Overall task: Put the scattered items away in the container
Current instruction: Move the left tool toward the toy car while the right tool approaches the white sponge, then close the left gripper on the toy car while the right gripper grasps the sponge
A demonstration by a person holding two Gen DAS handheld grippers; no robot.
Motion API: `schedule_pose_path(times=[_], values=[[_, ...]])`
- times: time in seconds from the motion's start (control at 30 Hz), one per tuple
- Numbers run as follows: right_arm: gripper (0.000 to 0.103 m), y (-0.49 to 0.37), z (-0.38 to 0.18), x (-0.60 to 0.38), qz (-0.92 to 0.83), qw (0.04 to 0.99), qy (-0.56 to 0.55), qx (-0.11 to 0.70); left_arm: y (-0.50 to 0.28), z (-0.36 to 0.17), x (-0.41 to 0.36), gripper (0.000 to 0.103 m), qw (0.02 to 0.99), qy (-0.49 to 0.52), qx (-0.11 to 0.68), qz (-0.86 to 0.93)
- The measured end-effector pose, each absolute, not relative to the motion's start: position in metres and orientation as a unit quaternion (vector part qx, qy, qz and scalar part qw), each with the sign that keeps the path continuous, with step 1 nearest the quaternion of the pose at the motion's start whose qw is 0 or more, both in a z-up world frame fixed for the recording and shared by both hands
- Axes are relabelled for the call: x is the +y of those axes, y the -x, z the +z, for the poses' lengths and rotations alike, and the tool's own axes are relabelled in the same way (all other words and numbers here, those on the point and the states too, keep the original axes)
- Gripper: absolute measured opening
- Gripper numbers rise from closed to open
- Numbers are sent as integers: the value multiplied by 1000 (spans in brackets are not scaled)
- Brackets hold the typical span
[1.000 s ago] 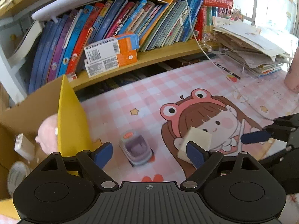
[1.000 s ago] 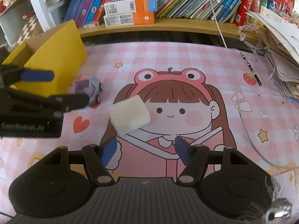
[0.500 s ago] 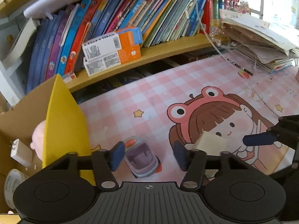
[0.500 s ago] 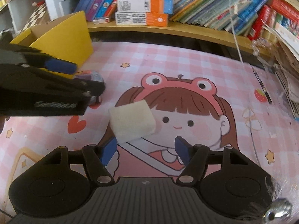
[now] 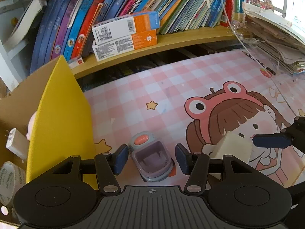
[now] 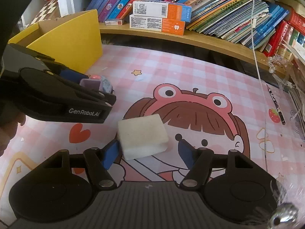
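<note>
A small purple-grey toy car (image 5: pixel 150 158) with an orange button stands on the pink mat, between the fingers of my left gripper (image 5: pixel 151 159). The blue pads sit close on either side of it without visibly pressing. A white foam block (image 6: pixel 142 135) lies on the mat between the tips of my right gripper (image 6: pixel 147 154), which is open; its left pad is at the block's corner. The yellow cardboard box (image 5: pixel 57 114) stands left of the car and holds a pink plush, a white plug and a tape roll. The right gripper's finger (image 5: pixel 270 142) shows beside the block (image 5: pixel 232 147).
A wooden shelf (image 5: pixel 171 38) with leaning books and two orange-white cartons (image 5: pixel 124 36) runs along the back. A paper stack (image 5: pixel 276 38) sits at the right, with a pen (image 6: pixel 276 105) and a hanging white cable (image 6: pixel 255 38) near it. The left gripper's body (image 6: pixel 57 95) hovers over the mat's left side.
My left gripper narrowed its jaws and came down and forward, so the car now sits between its fingers. The right gripper moved up to the foam block.
</note>
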State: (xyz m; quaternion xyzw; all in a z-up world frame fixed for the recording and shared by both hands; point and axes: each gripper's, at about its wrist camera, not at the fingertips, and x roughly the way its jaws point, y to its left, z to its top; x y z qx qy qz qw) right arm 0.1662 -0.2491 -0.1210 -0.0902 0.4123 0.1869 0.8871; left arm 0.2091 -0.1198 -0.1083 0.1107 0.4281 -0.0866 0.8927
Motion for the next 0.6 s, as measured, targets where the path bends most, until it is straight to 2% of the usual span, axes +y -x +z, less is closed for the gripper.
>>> schedule_pose_path(times=[0.37, 0.6], values=[[65, -173, -125, -243, 195, 885, 93, 414, -215, -116, -119, 53, 889, -109, 437, -82], [53, -174, -127, -242, 200, 880, 91, 420, -216, -118, -118, 52, 889, -107, 437, -86]])
